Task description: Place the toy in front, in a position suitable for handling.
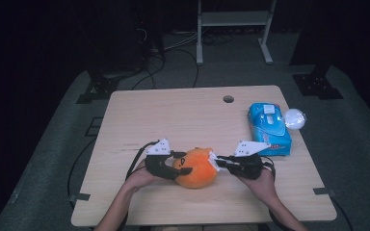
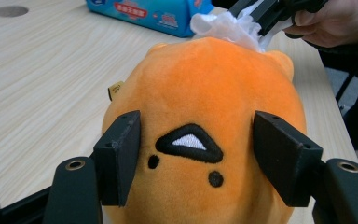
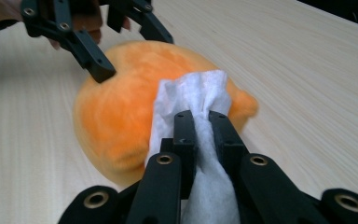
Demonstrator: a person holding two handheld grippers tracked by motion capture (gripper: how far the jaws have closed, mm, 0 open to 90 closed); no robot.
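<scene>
though round, plush toy (image 1: 195, 168) face leftward

Round orange plush toy (image 1: 196, 168) sits on the pale wooden worktop (image 1: 183, 115) near its front edge, about midway. Blue plastic pack of wipes (image 1: 269, 128) lies at the right edge, behind the toy. Left tool (image 1: 173, 167) flanks the toy's left, right tool (image 1: 219, 163) its right, white wipe (image 3: 193, 109) between.

Round orange plush toy (image 1: 196, 168) on the table, white wipe (image 3: 200, 121) pressed against it.
</scene>
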